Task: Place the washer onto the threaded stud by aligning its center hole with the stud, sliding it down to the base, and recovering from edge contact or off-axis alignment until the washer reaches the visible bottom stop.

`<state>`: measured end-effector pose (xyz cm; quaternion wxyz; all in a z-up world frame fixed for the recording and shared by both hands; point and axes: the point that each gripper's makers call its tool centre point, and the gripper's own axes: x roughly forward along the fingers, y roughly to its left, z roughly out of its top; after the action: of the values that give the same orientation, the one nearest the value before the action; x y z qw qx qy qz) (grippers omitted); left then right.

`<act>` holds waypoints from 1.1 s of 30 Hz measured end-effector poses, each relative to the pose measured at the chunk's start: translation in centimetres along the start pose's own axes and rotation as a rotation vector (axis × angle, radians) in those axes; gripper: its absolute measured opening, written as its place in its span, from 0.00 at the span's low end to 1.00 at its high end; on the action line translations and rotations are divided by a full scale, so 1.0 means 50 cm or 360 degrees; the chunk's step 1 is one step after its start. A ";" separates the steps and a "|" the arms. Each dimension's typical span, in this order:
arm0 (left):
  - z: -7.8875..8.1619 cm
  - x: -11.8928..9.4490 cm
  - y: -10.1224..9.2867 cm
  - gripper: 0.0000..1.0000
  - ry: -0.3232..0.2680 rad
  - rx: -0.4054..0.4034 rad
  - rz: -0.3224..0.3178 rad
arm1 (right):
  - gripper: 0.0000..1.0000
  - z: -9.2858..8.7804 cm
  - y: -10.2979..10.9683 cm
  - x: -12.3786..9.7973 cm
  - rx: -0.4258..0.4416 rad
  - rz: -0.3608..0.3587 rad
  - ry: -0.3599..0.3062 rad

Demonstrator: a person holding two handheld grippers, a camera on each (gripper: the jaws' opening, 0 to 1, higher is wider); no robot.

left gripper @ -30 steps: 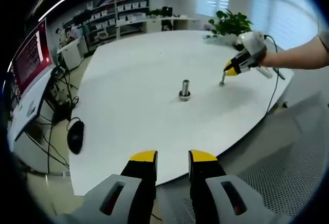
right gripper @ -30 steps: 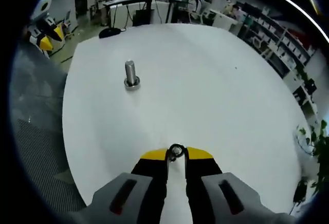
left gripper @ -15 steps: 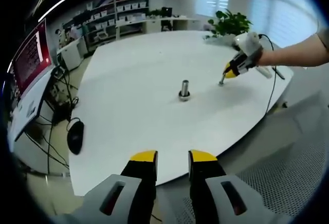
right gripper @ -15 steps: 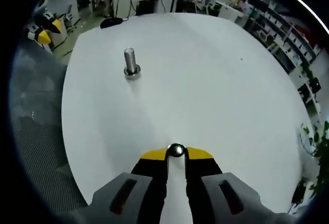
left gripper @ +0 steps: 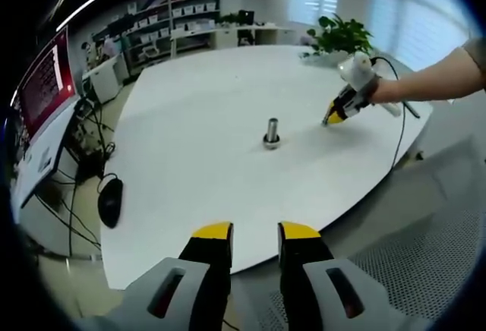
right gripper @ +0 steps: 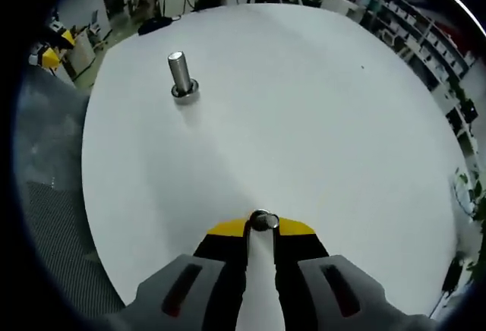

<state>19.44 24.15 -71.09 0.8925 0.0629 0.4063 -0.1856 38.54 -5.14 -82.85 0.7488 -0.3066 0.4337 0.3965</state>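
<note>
Right gripper (right gripper: 260, 228): jaws closed on washer (right gripper: 262, 220), pinched at tips, low over white table (right gripper: 319, 103). Left gripper (left gripper: 254, 232): jaws apart, empty, held off table edge. Threaded stud (right gripper: 181, 75): upright on base, well apart from washer. Progress, judged: washer picked; carry, hole alignment, slide to bottom stop outstanding.

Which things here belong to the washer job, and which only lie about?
For the job: washer held in the right gripper; threaded stud; white table.

Lying about: computer mouse, red monitor, potted plant, idle left gripper.
</note>
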 end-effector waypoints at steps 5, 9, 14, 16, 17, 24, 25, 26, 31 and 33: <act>-0.009 0.002 -0.005 0.21 0.0033 0.0014 -0.0005 | 0.17 0.000 -0.008 -0.001 0.0123 -0.0007 -0.0059; -0.008 0.003 -0.005 0.21 0.0039 0.0007 -0.0011 | 0.20 -0.010 -0.006 -0.014 0.0148 -0.0018 -0.0084; -0.005 0.000 -0.003 0.22 0.0016 -0.0011 -0.0001 | 0.21 -0.030 -0.003 -0.041 0.0283 -0.0016 -0.0162; 0.009 -0.005 0.008 0.22 -0.0043 -0.0059 0.0021 | 0.22 -0.042 -0.006 -0.050 0.0350 -0.0021 -0.0210; 0.010 -0.006 0.008 0.22 -0.0051 -0.0075 0.0017 | 0.23 -0.047 -0.005 -0.057 0.0369 -0.0025 -0.0229; -0.002 0.003 -0.016 0.22 0.0018 0.0012 -0.0057 | 0.23 -0.069 0.009 -0.106 0.0504 -0.0061 -0.0353; -0.001 0.002 -0.016 0.22 0.0011 0.0003 -0.0061 | 0.23 -0.071 0.014 -0.118 0.0532 -0.0069 -0.0382; 0.001 0.001 -0.015 0.22 0.0001 -0.0007 -0.0066 | 0.23 -0.070 0.015 -0.121 0.0539 -0.0071 -0.0389; 0.004 0.002 -0.020 0.22 -0.0018 -0.0010 -0.0094 | 0.23 -0.059 0.029 -0.165 0.0565 -0.0147 -0.0514; 0.006 0.000 -0.027 0.22 -0.0022 0.0006 -0.0111 | 0.23 -0.056 0.035 -0.183 0.0582 -0.0176 -0.0558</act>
<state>19.16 22.83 -70.83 0.8882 0.0492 0.4016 -0.2178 33.07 -9.54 -76.11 0.8761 -0.1160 0.3444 0.3169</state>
